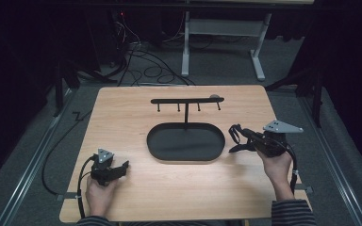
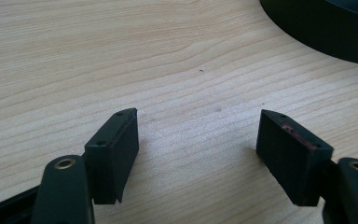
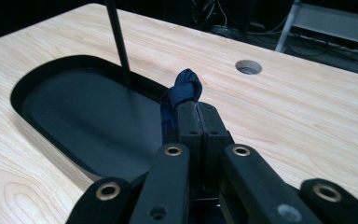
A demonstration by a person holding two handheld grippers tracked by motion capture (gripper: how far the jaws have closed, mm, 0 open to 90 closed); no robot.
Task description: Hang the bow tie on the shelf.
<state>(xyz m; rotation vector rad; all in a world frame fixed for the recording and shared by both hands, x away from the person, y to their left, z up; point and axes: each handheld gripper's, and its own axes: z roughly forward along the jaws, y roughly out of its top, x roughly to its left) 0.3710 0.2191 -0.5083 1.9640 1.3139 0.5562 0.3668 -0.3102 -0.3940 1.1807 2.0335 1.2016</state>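
A black stand has an oval tray base (image 1: 169,143), a thin post (image 1: 186,115) and a crossbar with several small hooks (image 1: 187,100). My right gripper (image 1: 242,134) hovers just right of the tray, shut on a dark blue knotted cord (image 1: 235,141) whose loops hang from the jaws. In the right gripper view the cord's knot (image 3: 186,87) sticks out past the closed pads, with the tray (image 3: 74,112) and post (image 3: 119,42) to the left. My left gripper (image 1: 122,165) rests low at the table's front left, open with nothing between its pads (image 2: 114,149).
The wooden table (image 1: 122,117) has a round cable hole (image 3: 248,67) behind the stand. The tray's rim (image 2: 326,28) lies ahead and to the right in the left gripper view. Cables and a desk frame (image 1: 221,42) sit on the floor beyond the table.
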